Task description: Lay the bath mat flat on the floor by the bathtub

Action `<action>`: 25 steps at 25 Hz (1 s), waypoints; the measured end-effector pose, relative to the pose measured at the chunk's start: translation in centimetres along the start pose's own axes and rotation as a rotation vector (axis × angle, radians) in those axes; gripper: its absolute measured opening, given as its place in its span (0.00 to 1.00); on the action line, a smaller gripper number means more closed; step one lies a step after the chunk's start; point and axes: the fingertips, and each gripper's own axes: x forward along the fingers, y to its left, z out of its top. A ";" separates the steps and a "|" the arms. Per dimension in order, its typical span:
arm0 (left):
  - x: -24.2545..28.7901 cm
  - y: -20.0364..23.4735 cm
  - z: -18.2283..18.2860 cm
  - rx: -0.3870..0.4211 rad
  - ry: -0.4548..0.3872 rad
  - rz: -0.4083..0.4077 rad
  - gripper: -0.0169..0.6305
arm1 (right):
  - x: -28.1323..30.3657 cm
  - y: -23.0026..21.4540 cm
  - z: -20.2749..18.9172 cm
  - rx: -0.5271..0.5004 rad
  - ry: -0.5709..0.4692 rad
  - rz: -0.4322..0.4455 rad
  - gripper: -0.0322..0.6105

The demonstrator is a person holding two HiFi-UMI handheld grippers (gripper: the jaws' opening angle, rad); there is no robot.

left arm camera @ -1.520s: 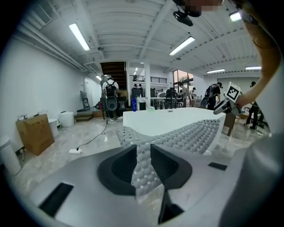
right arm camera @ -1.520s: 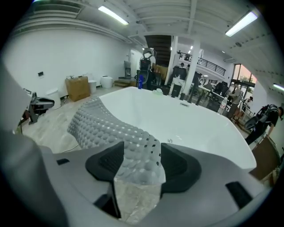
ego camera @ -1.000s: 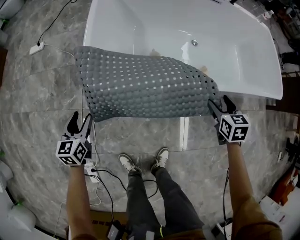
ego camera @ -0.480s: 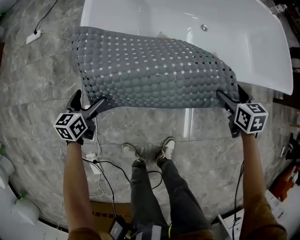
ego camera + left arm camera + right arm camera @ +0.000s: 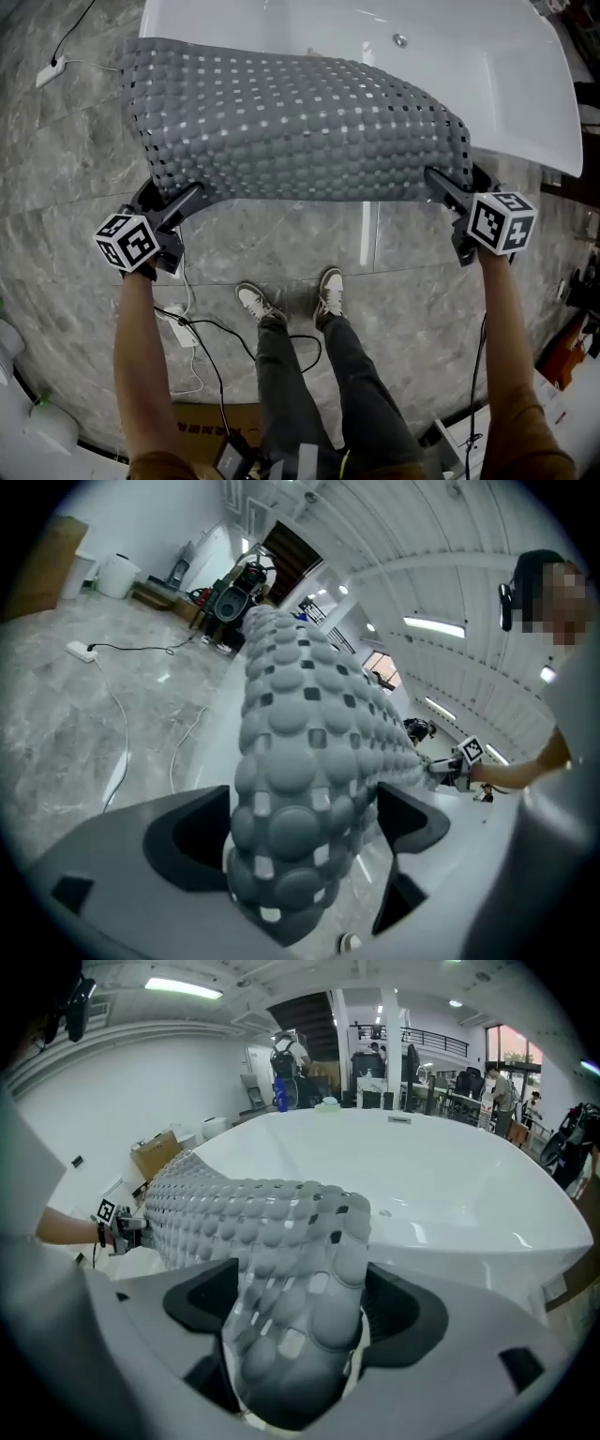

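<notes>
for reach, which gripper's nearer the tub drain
Right: the right gripper, jaws just opening round a mat corner, sits below the drain; left gripper, just closing round the other corner, far left.

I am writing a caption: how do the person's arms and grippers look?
The left gripper and the right gripper each have two dark grey jaws and a white cube with black square markers. The forearms show no sleeves.
</notes>
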 end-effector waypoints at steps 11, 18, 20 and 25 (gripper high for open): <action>-3.0 -4.8 1.5 0.267 0.061 0.209 0.24 | -0.9 1.5 0.5 -0.001 -0.083 -0.011 0.31; -4.5 -8.3 4.3 0.471 0.039 0.335 0.18 | -3.7 2.8 1.7 0.001 -0.164 0.011 0.18; -5.2 -9.9 5.5 0.504 0.022 0.349 0.17 | -5.1 2.9 2.3 -0.002 -0.186 0.012 0.18; -6.6 -13.8 6.5 0.597 0.003 0.356 0.17 | -8.2 2.6 2.8 0.007 -0.242 0.008 0.16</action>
